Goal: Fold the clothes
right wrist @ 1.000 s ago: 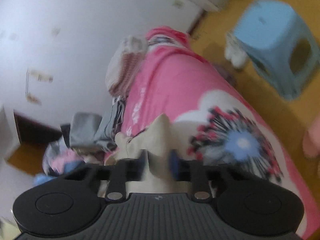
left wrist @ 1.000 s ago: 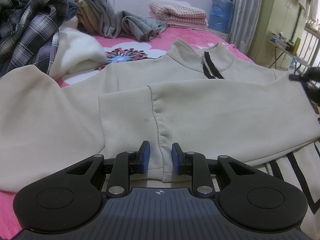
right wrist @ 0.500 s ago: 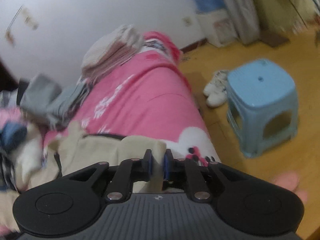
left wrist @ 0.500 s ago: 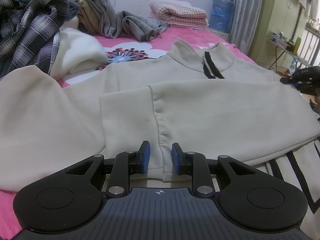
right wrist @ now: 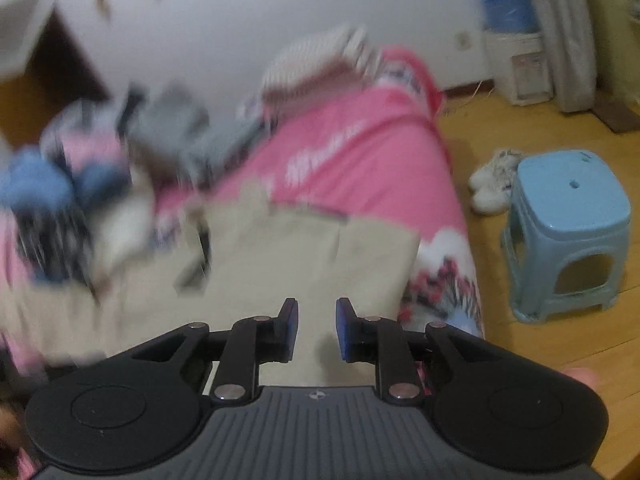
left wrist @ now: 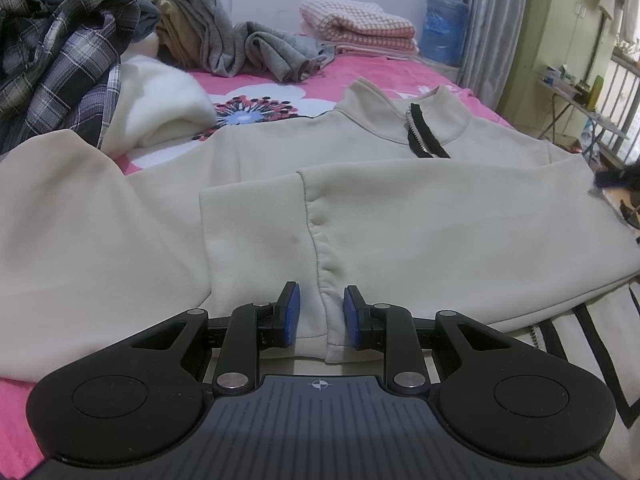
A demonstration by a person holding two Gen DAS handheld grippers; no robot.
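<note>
We see the left gripper (left wrist: 318,312) fingers grasping the beige sweatshirt (left wrist: 400,208) cuff; only the right view shows the blue stool (right wrist: 570,232); the right gripper (right wrist: 316,330) fingers are opening, empty.

Soft, even indoor light, no glare. Left view sharp w/ fisheye bend at edges; right view motion-blurred, esp. left side.

A light blue plastic stool (right wrist: 568,232) stands on the wooden floor (right wrist: 552,352) beside the pink flowered bed (right wrist: 360,152) (white shoes (right wrist: 490,180) just behind it).
</note>
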